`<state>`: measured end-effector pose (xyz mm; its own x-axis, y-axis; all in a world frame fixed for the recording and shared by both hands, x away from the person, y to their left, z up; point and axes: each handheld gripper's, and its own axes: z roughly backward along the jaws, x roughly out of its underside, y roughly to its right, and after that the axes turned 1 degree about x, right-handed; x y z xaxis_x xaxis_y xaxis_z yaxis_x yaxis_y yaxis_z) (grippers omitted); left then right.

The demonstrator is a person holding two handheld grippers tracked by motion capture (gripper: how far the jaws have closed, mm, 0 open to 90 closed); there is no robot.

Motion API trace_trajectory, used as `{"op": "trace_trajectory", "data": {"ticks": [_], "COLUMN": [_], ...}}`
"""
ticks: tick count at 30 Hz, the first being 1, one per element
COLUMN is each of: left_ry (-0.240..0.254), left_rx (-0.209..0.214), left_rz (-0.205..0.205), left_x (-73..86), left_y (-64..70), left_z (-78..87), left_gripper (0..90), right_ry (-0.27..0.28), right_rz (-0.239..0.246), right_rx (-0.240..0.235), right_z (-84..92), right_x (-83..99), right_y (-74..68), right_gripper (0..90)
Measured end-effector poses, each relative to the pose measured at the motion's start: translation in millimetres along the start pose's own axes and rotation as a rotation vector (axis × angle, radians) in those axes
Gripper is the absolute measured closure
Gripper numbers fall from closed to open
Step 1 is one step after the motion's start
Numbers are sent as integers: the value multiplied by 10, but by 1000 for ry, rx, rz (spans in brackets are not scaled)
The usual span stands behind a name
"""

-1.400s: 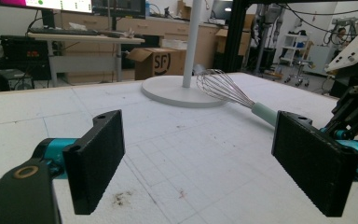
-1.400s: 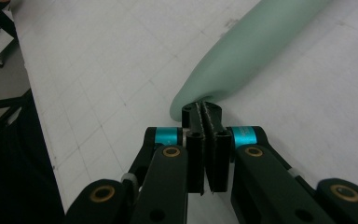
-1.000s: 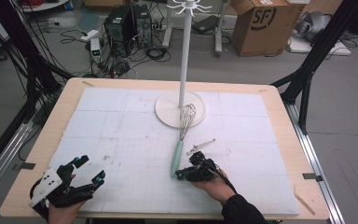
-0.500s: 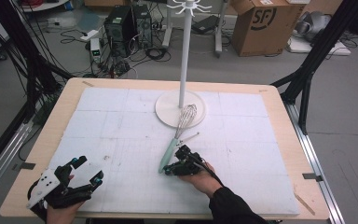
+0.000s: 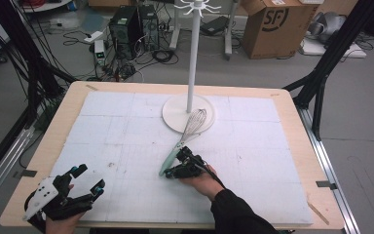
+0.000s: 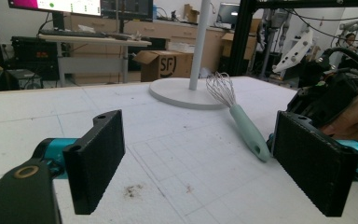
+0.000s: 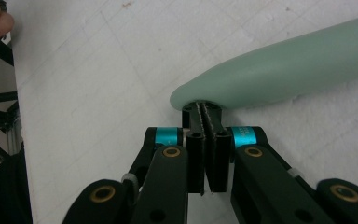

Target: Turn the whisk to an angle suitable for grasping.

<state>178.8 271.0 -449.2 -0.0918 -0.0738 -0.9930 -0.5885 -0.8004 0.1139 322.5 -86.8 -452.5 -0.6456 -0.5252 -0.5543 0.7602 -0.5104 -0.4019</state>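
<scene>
From the high view, your right tool has slid left across the white foam-topped table, swinging the mint-handled wire whisk, whose wires lie on the white stand base. Left gripper view: your left tool gapes, empty. Right gripper view: jaws shut, nudging the handle end, not holding it.

whisk handle cut off at right gripper view's edge, wires unseen
</scene>
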Motion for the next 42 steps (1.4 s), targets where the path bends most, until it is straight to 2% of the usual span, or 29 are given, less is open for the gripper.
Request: {"op": "trace_trajectory", "data": {"ticks": [16,42], "left_ry": [2,-1], "left_rx": [-30,-22], "left_rz": [1,3], "left_x": [5,12], "left_y": [-1,12], "left_z": [162,149], "left_gripper": [180,181], "right_ry": [1,42], "right_rz": [-12,-45], "right_rx": [-24,-30], "right_z": [-202,-364], "right_x": [-277,-466], "right_y": [71,140], "right_gripper": [883,891]}}
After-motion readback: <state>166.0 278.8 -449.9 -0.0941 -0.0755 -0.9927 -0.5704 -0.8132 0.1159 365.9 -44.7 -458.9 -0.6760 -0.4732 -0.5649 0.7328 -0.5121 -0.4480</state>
